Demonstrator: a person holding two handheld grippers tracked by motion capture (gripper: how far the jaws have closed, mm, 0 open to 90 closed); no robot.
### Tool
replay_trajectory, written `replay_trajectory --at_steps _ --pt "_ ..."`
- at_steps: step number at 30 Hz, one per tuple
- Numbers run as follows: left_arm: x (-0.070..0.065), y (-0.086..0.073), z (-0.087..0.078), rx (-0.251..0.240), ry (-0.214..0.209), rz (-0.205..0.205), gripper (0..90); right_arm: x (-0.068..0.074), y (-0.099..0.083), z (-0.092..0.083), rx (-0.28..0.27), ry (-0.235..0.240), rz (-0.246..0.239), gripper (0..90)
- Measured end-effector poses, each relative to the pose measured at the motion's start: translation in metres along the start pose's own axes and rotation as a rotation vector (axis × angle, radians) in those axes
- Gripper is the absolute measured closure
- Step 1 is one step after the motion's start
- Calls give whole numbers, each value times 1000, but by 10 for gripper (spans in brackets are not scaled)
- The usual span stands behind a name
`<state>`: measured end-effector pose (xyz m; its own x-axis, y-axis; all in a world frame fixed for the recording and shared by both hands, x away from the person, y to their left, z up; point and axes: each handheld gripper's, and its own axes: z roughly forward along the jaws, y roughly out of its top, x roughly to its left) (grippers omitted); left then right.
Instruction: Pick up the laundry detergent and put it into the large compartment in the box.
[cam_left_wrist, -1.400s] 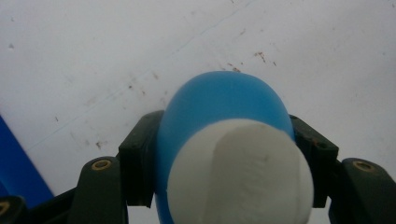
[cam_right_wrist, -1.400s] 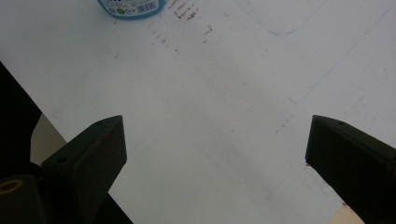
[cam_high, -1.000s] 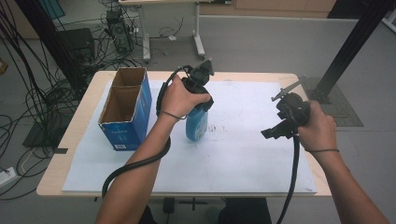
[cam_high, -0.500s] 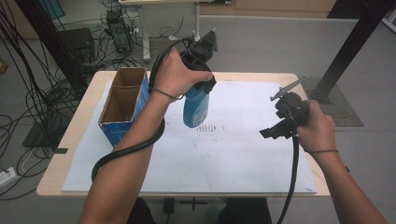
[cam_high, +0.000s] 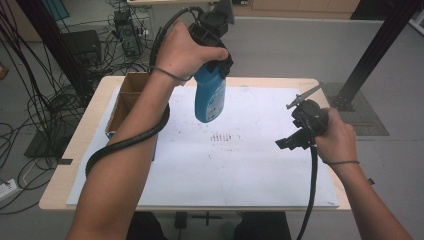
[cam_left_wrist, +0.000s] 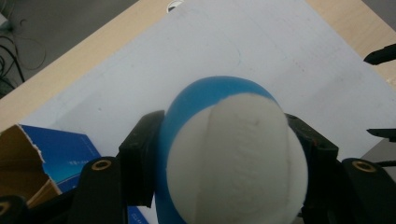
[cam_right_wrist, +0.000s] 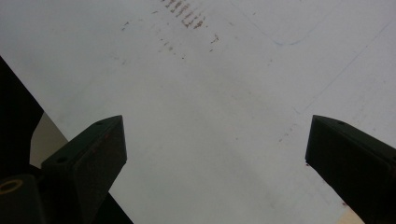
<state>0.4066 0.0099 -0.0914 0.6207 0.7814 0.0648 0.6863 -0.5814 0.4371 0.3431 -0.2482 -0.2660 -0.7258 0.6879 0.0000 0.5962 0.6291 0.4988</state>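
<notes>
1. High view: the left gripper (cam_high: 214, 47) is clamped on the neck of a blue bottle (cam_high: 210, 97), which hangs base-down in the air at upper centre of the frame, clear of the white sheet (cam_high: 250, 165) covering the table (cam_high: 65, 175).
2. Left gripper view: both jaws press against the blue shoulder just below the white cap (cam_left_wrist: 236, 158); the cap sits at lower centre of the frame.
3. Right gripper view: the right gripper (cam_right_wrist: 215, 158) stands with jaws wide apart and nothing between them, above bare sheet. In the high view it rests at right of centre (cam_high: 300, 135).
4. The open cardboard box (cam_high: 127, 97) stands at left of the frame, partly behind the forearm.
5. Risk: the grip bears on a rounded, smooth shoulder. A tilt or quick swing could let the bottle slide out and drop onto the sheet.
6. Risk: a low carry toward the box could strike its rim and tip it.
</notes>
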Motion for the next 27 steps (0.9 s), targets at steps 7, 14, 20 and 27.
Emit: replay_trajectory --at_steps 7,14,20,27 --pt "2 6 -14 -5 -1 -3 376 2 1 2 -1 12 -4 54" --pt "10 2 -19 -2 1 -29 376 3 2 2 1 11 -9 54" --pt "20 -4 -25 14 22 -48 376 4 4 2 -2 10 -13 53" --pt "40 -16 -34 -2 51 -109 375 5 7 4 -5 15 -19 54"
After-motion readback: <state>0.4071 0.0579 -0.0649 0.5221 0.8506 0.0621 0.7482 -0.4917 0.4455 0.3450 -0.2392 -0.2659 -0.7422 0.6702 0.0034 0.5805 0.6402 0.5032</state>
